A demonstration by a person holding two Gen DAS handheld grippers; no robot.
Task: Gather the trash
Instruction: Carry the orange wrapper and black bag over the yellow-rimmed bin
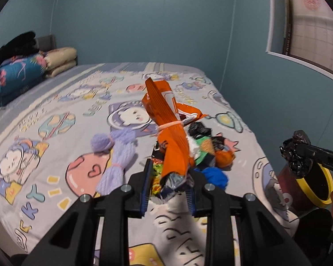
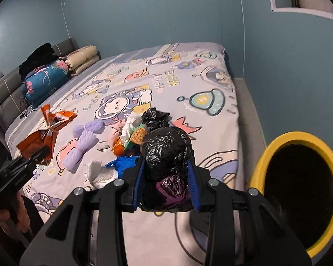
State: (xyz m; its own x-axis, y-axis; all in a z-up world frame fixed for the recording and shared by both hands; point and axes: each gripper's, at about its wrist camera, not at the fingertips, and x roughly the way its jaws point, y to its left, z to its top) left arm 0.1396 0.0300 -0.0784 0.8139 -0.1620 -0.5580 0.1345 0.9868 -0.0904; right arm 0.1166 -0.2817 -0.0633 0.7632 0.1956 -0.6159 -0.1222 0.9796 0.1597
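Between the blue pads of my left gripper sits a bundle of snack wrappers, and a long orange wrapper tied with a pale band sticks up out of it above the bed. My right gripper is shut on a crumpled black plastic bag, held up beside the yellow-rimmed bin. A loose trash pile lies on the bedsheet just beyond it. The left wrist view has the right gripper and its bag at the right edge, above the bin.
On the cartoon-print bedsheet lie a purple yarn bundle, a blue glove and white tissue. Folded quilts are stacked at the headboard. A blue wall and a window stand behind the bed.
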